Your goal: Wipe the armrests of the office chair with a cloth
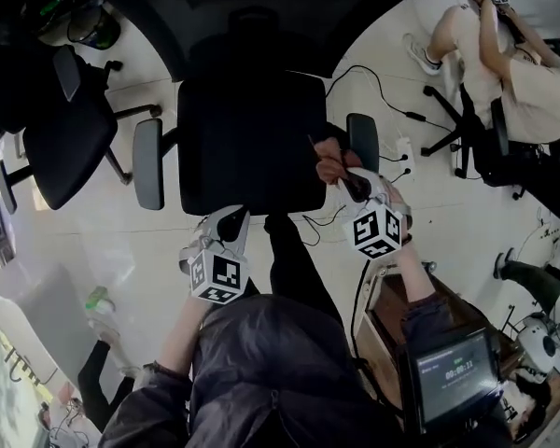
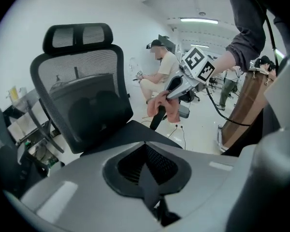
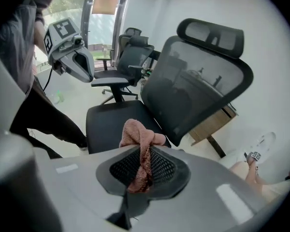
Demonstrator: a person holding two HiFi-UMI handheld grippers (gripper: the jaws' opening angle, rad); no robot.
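The black office chair (image 1: 252,143) stands in front of me, mesh back (image 2: 87,100) upright. Its left armrest (image 1: 148,163) and right armrest (image 1: 362,143) flank the seat. My right gripper (image 1: 343,174) hovers over the seat's right edge, just inside the right armrest, shut on a bunched pink cloth (image 1: 332,162). In the right gripper view the cloth (image 3: 135,132) hangs out between the closed pads of that gripper (image 3: 141,146). My left gripper (image 1: 230,224) is at the seat's front edge, left of centre. Its jaws (image 2: 146,154) meet with nothing between them.
A second black chair (image 1: 65,138) stands to the left. A seated person (image 1: 513,73) on another chair is at the upper right. Cables (image 1: 383,91) and a power strip (image 1: 403,152) lie on the floor right of the chair. A wooden box (image 1: 392,315) is near my right arm.
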